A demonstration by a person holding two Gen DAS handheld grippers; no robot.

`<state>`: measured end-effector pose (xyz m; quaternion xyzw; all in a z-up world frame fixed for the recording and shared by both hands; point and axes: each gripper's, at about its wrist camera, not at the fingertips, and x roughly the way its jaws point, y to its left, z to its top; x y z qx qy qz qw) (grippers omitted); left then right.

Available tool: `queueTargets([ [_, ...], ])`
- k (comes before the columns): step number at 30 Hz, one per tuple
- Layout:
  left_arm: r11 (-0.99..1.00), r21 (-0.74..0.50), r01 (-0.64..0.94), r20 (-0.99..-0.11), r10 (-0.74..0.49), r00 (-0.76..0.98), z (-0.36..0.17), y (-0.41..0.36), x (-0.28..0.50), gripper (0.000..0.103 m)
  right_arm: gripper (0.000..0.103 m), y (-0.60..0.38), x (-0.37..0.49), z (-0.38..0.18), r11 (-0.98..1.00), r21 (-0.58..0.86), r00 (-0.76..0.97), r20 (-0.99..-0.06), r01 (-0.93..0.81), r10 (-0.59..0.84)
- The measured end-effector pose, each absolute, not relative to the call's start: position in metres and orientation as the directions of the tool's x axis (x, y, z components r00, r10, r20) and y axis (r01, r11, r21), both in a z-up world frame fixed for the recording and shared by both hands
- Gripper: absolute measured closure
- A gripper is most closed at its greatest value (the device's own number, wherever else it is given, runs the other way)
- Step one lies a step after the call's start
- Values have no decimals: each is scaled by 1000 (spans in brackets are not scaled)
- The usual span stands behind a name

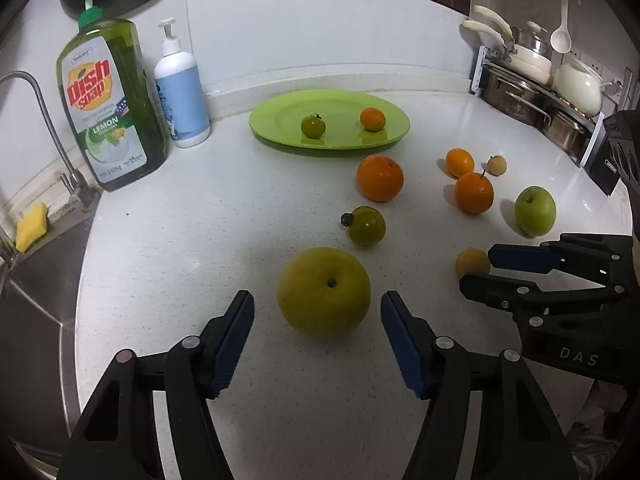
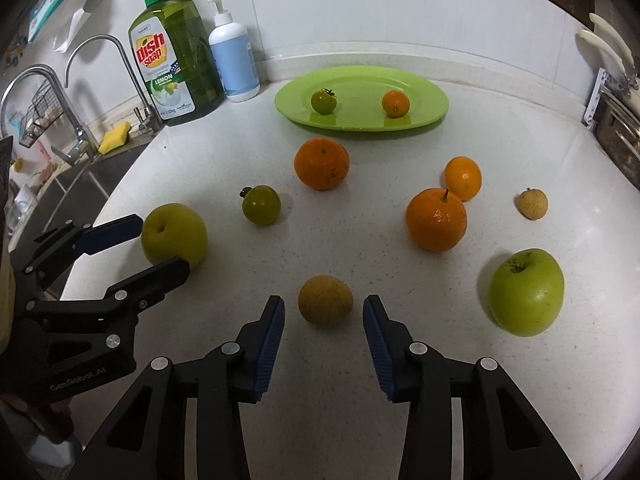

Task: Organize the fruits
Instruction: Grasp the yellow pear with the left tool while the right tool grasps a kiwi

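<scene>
A green plate (image 1: 280, 116) (image 2: 424, 92) at the back holds a small green tomato (image 1: 313, 126) (image 2: 323, 101) and a small orange (image 1: 372, 119) (image 2: 395, 103). My left gripper (image 1: 318, 300) (image 2: 164, 240) is open around a yellow-green pear (image 1: 323, 291) (image 2: 175, 235) on the counter. My right gripper (image 2: 324, 306) (image 1: 478, 268) is open around a small yellow-brown fruit (image 2: 325, 300) (image 1: 471, 262). Loose on the counter lie oranges (image 1: 379, 177) (image 1: 473, 193) (image 1: 459, 162), a green tomato (image 1: 366, 225), a green apple (image 1: 535, 211) (image 2: 527, 292) and a longan (image 1: 496, 165) (image 2: 533, 203).
A dish soap bottle (image 1: 110, 108) and a white pump bottle (image 1: 182, 92) stand at the back left. A sink with a tap (image 1: 40, 120) and a yellow sponge (image 1: 31, 226) lies to the left. A rack of pots (image 1: 532, 88) is at the back right.
</scene>
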<state>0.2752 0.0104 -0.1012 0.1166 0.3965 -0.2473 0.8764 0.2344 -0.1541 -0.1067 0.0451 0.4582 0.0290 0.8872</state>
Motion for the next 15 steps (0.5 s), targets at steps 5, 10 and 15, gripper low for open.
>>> queueTargets([
  [5,852,-4,523,-759,-343,553,-104,10,279,46,66,-154,237,-109,994,109,572,-815,-7,93],
  [10,853,-16,522,-765,-347,543,-106,10,282,52,69,-153,239,-110,994,112,566,-818,-11,98],
  [15,854,-9,521,-765,-341,546,-106,8,281,54,72,-152,241,-111,994,111,564,-820,-15,100],
])
